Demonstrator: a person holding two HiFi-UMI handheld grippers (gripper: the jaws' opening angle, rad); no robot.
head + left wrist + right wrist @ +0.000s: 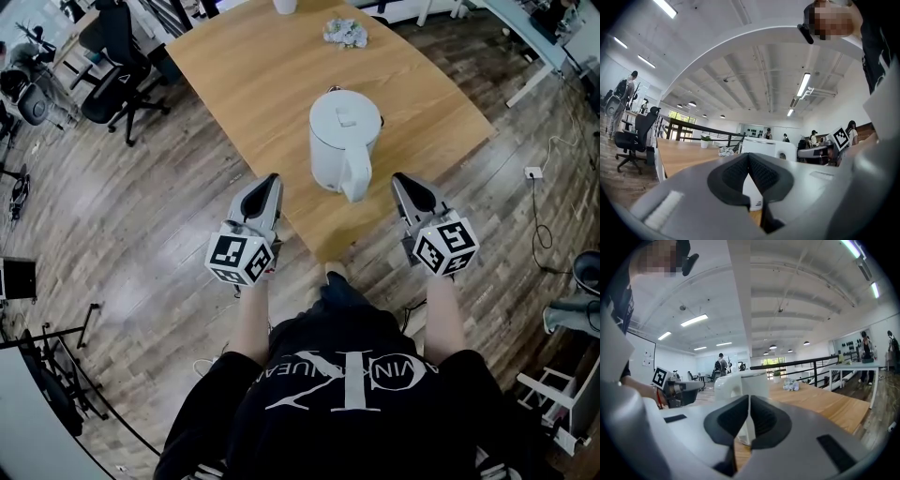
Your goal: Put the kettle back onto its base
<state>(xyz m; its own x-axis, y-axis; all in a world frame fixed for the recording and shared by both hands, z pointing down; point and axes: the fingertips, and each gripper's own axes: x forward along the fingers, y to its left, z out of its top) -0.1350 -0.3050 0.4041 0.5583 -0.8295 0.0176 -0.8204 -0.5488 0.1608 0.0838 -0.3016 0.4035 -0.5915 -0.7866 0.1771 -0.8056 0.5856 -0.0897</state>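
A white kettle with its lid on stands on the near end of the wooden table, handle pointing toward me. I cannot make out a separate base under it. My left gripper hovers at the table's near-left edge, left of the kettle, jaws shut and empty. On the other side, my right gripper is held level with the handle, also shut on nothing. In the left gripper view the kettle rises just beyond the closed pads. It also shows beyond the closed right gripper, as the kettle.
A small crumpled grey-white bundle and a white cup sit at the table's far end. Black office chairs stand to the left, a white desk to the right. A socket and cable lie on the floor.
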